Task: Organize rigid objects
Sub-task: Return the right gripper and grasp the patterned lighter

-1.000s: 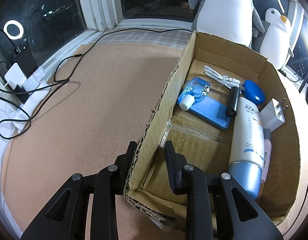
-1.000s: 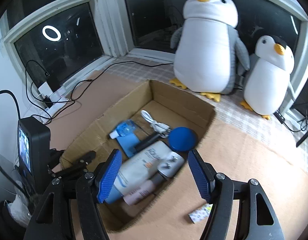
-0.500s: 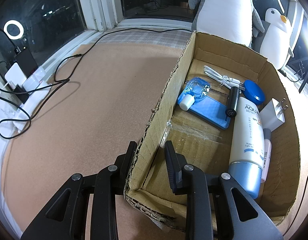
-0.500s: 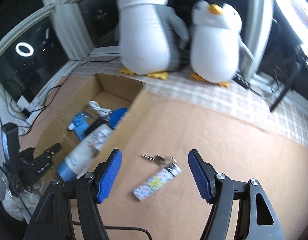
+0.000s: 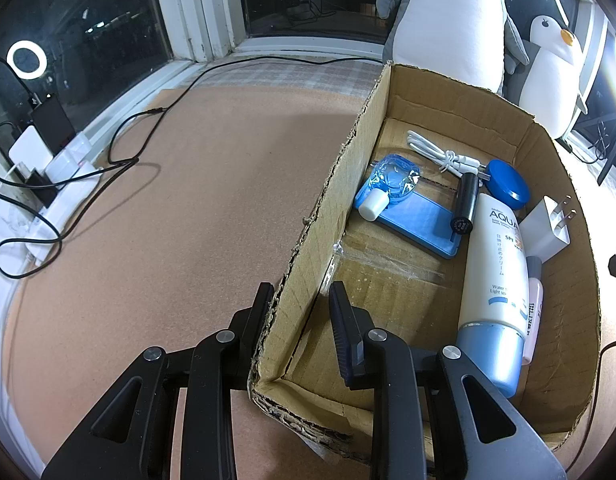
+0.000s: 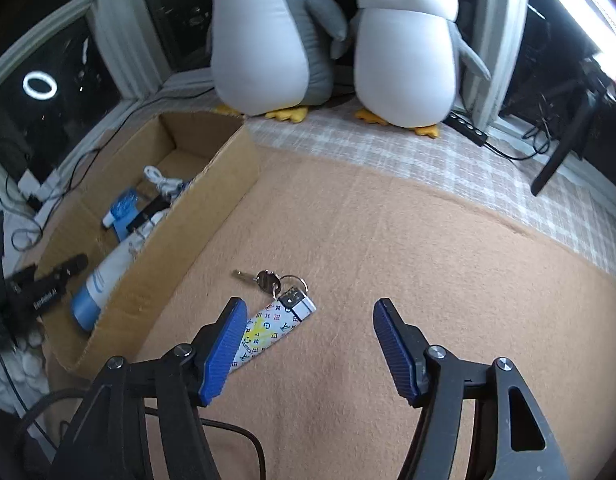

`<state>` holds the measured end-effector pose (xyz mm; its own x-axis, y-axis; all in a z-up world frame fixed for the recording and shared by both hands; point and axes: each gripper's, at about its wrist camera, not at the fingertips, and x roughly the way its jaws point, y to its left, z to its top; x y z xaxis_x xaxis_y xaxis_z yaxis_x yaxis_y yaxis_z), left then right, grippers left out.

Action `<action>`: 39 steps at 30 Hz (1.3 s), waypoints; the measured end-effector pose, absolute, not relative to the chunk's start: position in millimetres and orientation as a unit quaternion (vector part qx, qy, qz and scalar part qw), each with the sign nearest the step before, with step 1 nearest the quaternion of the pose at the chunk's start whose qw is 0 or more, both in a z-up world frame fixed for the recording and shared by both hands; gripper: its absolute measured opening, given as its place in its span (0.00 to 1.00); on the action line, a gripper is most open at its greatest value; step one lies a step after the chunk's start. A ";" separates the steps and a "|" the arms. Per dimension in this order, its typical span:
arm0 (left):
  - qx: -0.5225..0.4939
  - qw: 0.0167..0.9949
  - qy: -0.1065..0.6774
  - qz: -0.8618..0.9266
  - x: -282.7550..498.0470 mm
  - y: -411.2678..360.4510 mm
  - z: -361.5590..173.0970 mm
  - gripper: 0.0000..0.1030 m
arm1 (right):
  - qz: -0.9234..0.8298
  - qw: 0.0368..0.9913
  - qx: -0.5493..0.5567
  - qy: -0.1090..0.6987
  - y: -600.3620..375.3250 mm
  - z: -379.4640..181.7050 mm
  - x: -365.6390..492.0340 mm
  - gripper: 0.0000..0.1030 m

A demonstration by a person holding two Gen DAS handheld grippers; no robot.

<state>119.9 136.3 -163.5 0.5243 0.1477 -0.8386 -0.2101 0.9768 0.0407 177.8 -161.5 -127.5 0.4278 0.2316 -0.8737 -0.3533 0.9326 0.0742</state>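
My left gripper (image 5: 302,304) is shut on the near left wall of the cardboard box (image 5: 335,200), one finger outside and one inside. In the box lie a sunscreen tube (image 5: 493,272), a blue case (image 5: 415,216), a small blue bottle (image 5: 387,184), a white cable (image 5: 439,156), a blue round tin (image 5: 507,184), a white plug (image 5: 547,228) and a black tube (image 5: 465,204). On the tan mat right of the box (image 6: 196,216) lies a patterned key case (image 6: 272,328) with keys (image 6: 268,280). My right gripper (image 6: 304,332) hangs over it, jaws closing, not touching it; the case lies by the left pad.
Two penguin plush toys (image 6: 268,40) (image 6: 403,52) stand on the checked cloth behind the mat. Cables and a white power strip (image 5: 48,168) lie along the window at the left. A black cable (image 6: 236,436) runs under my right gripper. A black stand (image 6: 563,148) leans at the far right.
My right gripper has swung from above the box to the right and down over the key case, and its jaws have narrowed a little. The left gripper and box have not moved.
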 end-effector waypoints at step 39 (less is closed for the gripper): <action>-0.033 0.872 0.477 0.102 118.8 135.3 -164.7 0.25 | 0.143 0.803 -0.076 0.573 -153.8 -163.1 179.0 0.44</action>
